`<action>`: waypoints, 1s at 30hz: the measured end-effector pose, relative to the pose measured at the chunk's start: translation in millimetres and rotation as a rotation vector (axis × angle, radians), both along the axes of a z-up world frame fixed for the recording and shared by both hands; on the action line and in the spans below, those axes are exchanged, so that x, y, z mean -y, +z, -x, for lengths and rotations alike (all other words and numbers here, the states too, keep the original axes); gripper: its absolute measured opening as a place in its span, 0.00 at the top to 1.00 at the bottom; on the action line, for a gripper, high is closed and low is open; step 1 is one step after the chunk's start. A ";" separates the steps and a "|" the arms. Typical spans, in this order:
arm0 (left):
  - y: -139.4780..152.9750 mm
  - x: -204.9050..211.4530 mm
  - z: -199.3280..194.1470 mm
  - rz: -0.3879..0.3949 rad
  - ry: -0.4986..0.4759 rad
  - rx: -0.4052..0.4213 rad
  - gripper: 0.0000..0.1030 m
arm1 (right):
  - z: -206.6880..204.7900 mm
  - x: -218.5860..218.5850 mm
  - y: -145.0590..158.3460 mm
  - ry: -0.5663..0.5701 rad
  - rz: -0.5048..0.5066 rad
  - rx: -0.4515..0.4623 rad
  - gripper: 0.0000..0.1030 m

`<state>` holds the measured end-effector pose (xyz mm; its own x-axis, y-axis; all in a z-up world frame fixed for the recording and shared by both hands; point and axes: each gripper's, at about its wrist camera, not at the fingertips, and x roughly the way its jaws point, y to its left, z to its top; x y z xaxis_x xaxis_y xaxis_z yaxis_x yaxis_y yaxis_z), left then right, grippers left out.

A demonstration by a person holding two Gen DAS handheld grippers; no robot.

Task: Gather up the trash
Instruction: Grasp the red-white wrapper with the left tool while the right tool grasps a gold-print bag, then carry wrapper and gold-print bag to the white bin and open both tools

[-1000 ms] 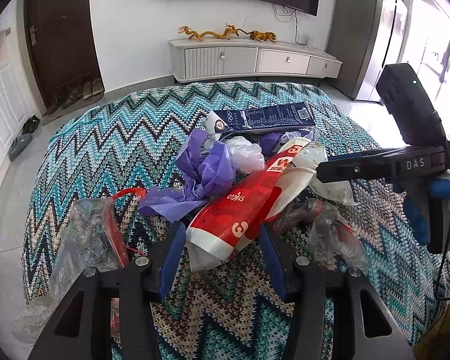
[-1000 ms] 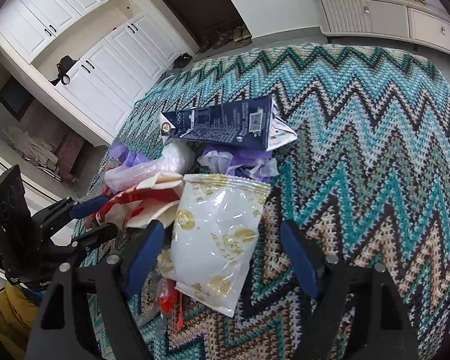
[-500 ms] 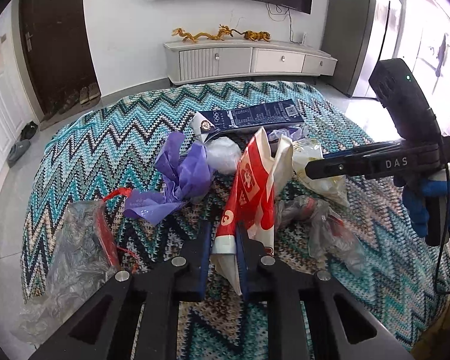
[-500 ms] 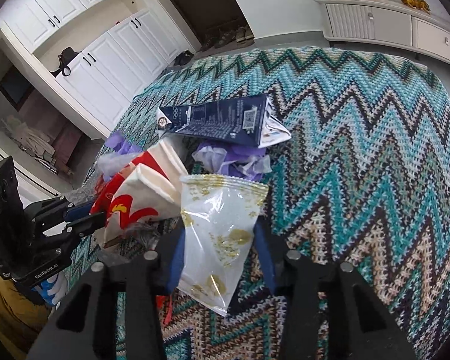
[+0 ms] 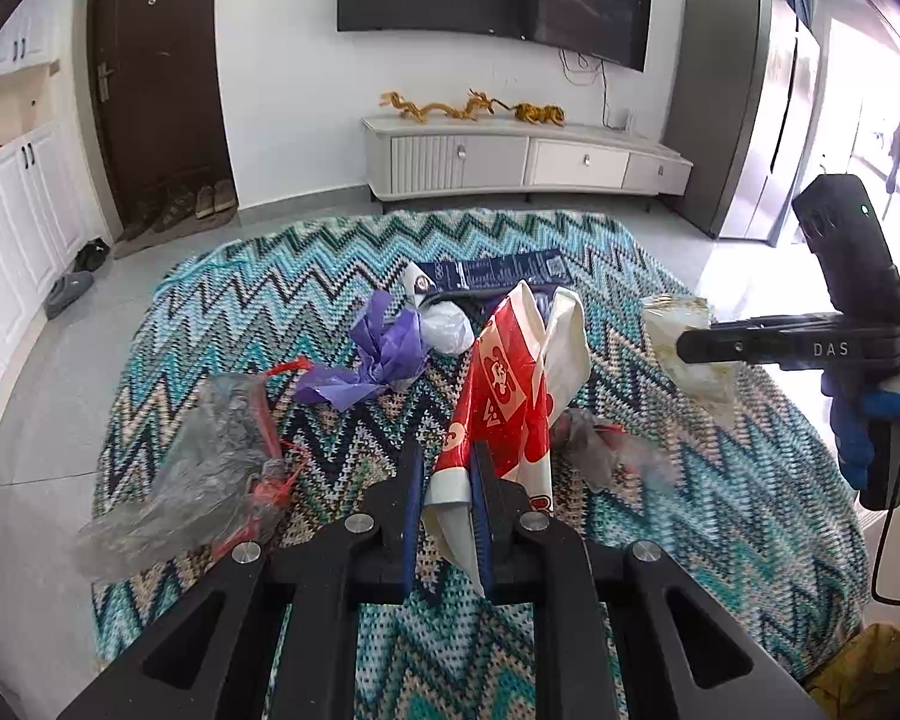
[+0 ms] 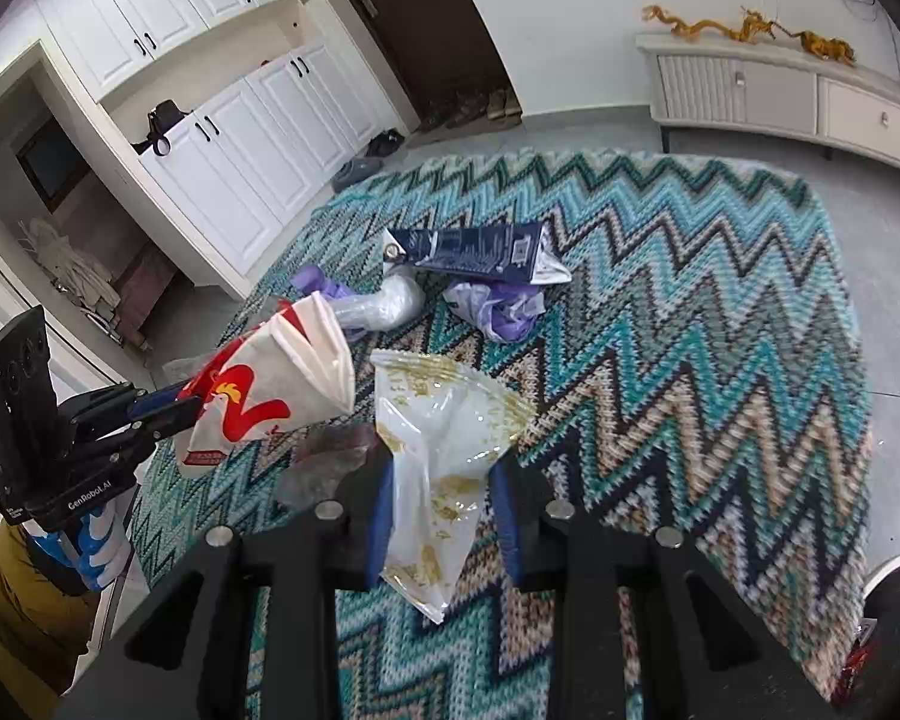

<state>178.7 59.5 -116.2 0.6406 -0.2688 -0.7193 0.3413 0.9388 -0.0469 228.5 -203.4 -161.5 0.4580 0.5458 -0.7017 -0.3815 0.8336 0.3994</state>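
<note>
Left wrist view: the left gripper point(image 5: 444, 495) pinches a red-and-white paper bag point(image 5: 510, 384). The right gripper point(image 6: 441, 501), jaws closing, squeezes a clear gold-printed plastic pouch point(image 6: 444, 420). Beyond the bag, a navy carton point(image 5: 492, 276), purple wrappers point(image 5: 384, 354) and clear bags point(image 5: 210, 450) remain uncollected on the zigzag-knit tabletop point(image 5: 720, 498).

1. "DAS" in pale letters stands on the black side bar of the right gripper point(image 5: 684, 345), as seen from the left wrist camera.
2. "GenRobot.AI" in small white letters stands on the black body of the left gripper point(image 6: 189, 407), as seen from the right wrist camera.
3. The dark blue carton point(image 6: 474, 249) bears a square QR code and lines of white print too small to read.
4. The red and white paper bag point(image 5: 504, 384) carries white characters on a red panel; they cannot be made out.
</note>
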 end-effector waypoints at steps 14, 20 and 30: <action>74.5 37.6 47.5 0.066 -0.045 0.127 0.86 | 94.0 95.2 79.2 -0.176 -0.013 0.182 0.73; 92.1 108.1 43.3 0.107 -0.176 0.129 0.86 | 139.8 169.3 97.3 -0.340 0.024 0.225 0.73; 81.0 273.9 24.9 0.119 -0.386 0.016 0.86 | 201.3 311.5 53.1 -0.620 0.011 0.174 0.73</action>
